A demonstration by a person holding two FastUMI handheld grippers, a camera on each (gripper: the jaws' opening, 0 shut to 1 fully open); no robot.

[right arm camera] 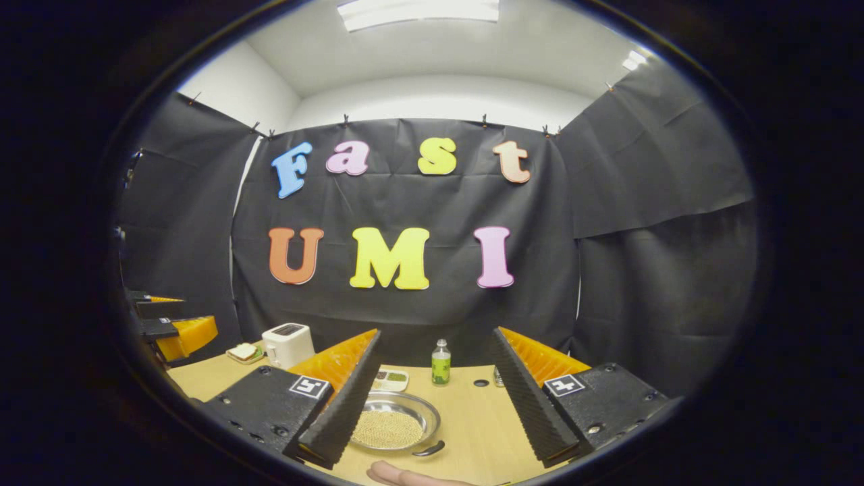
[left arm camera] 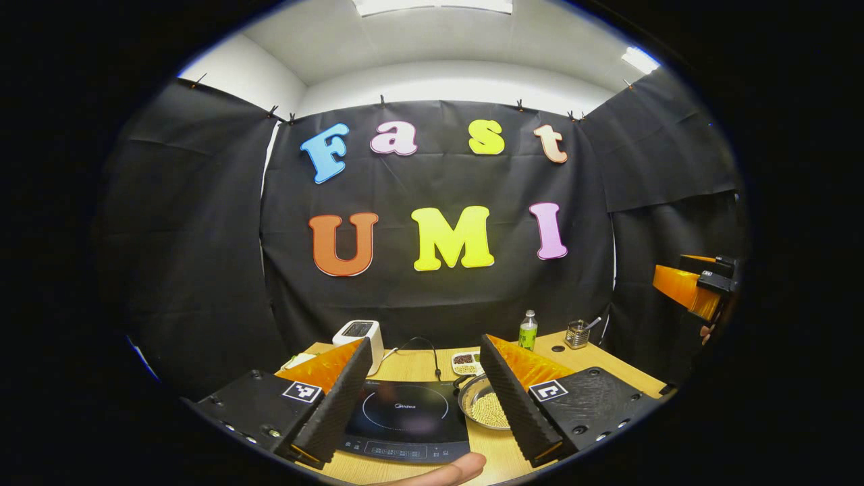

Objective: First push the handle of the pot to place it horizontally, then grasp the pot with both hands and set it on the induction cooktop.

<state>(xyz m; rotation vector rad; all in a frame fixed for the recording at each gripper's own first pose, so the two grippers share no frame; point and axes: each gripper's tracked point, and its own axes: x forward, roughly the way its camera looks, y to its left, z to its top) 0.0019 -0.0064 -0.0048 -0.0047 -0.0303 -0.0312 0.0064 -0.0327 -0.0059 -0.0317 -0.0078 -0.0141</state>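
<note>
Both tools hang above the wooden bench (right arm camera: 472, 412) with their fingers spread wide and nothing between them. In the left gripper view, the left tool (left arm camera: 422, 398) frames the black induction cooktop (left arm camera: 405, 418), and the pot (left arm camera: 484, 405), a shallow steel pan full of pale beans, sits on the bench just right of the cooktop. In the right gripper view the right tool (right arm camera: 422, 395) looks over the pot, its dark handle (right arm camera: 428, 448) apparently pointing toward the camera. A toaster (right arm camera: 287, 344) and green bottle (right arm camera: 441, 363) stand behind.
</note>
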